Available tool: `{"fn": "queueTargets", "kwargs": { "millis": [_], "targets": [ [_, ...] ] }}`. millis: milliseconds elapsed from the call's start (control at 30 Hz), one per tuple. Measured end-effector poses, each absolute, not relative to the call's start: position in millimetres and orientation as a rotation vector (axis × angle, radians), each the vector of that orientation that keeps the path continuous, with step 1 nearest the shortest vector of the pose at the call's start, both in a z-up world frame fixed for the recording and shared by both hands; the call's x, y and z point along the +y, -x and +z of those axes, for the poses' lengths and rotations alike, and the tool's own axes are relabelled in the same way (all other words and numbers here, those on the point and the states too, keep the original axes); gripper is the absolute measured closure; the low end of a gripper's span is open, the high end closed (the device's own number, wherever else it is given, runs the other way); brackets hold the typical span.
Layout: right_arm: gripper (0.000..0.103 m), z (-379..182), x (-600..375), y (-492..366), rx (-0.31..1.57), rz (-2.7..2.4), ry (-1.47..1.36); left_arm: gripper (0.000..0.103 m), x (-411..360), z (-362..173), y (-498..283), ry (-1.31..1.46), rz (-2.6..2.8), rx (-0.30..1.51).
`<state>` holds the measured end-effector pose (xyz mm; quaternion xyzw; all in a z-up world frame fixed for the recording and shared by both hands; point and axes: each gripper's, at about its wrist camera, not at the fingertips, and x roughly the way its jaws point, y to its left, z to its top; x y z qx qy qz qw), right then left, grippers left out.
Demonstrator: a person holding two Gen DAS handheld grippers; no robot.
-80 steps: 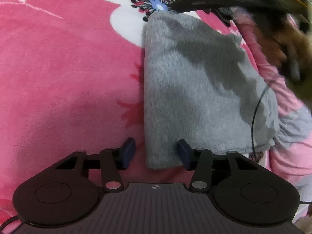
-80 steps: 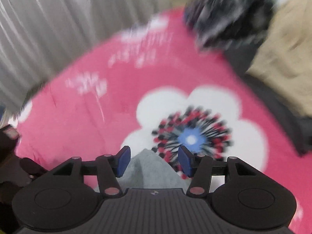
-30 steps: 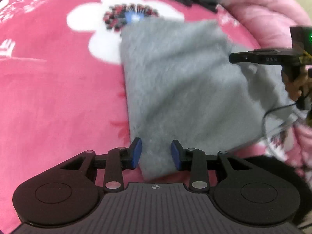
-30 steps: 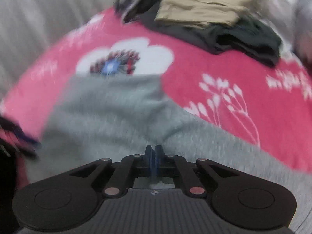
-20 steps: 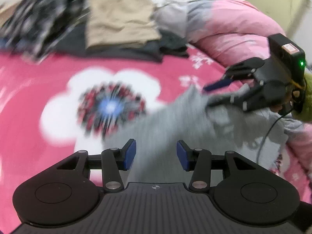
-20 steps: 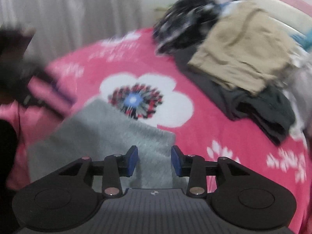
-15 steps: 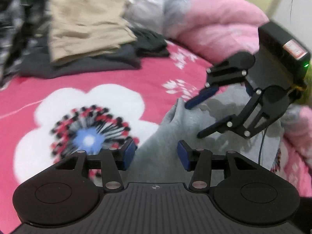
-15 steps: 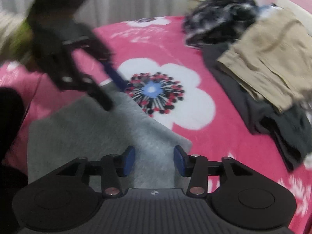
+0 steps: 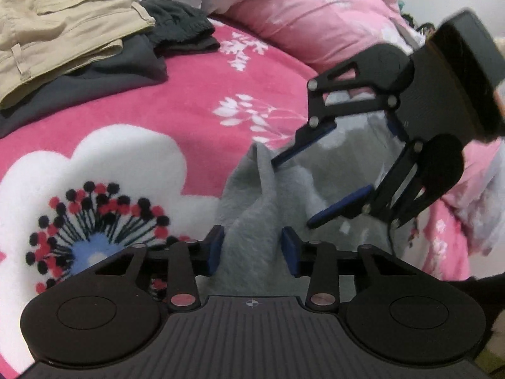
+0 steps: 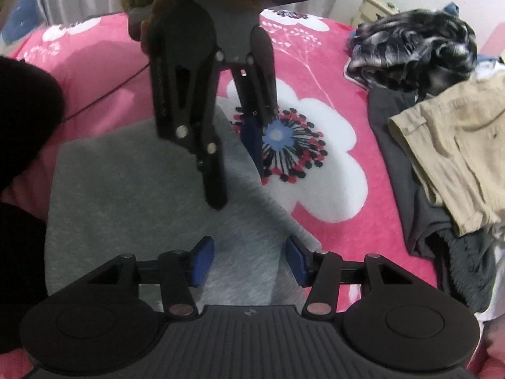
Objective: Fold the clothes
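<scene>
On the pink flowered blanket [image 10: 331, 230], just beside its big white flower, we see the grey garment [image 10: 126, 195] lying flat, both our left gripper [image 9: 251, 251] and right gripper [image 10: 249, 260] gaping over its nearer edge, neither clamped on cloth.

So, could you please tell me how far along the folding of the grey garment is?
Partly done. The grey garment lies on the pink blanket as a compact, roughly rectangular fold. In hand: nothing. The left hand-held gripper and right hand-held gripper are both open over it. One corner stands ruffled, so flattening may remain, as does the unfolded pile.
</scene>
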<state>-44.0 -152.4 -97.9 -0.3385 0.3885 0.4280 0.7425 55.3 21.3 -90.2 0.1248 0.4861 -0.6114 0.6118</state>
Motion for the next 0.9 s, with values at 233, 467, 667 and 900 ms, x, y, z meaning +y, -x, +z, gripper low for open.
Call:
{"fn": "queueTargets", "kwargs": {
  "millis": [233, 467, 667, 900],
  "targets": [
    [0.050, -101, -141, 47, 0.797, 0.951, 0.830, 0.083, 26, -89, -73, -0.164, -1.429, 1.211],
    [0.071, -110, -129, 40, 0.814, 1.008, 0.912, 0.076, 29, -74, -61, -0.236, -1.455, 1.097],
    [0.097, -94, -123, 36, 0.884, 1.021, 0.898, 0.061, 31, -57, -46, -0.328, -1.465, 0.962],
    [0.098, -83, -129, -5, 1.142, 1.051, 0.625, 0.054, 26, -43, -20, -0.461, -1.537, 0.814]
  ]
}}
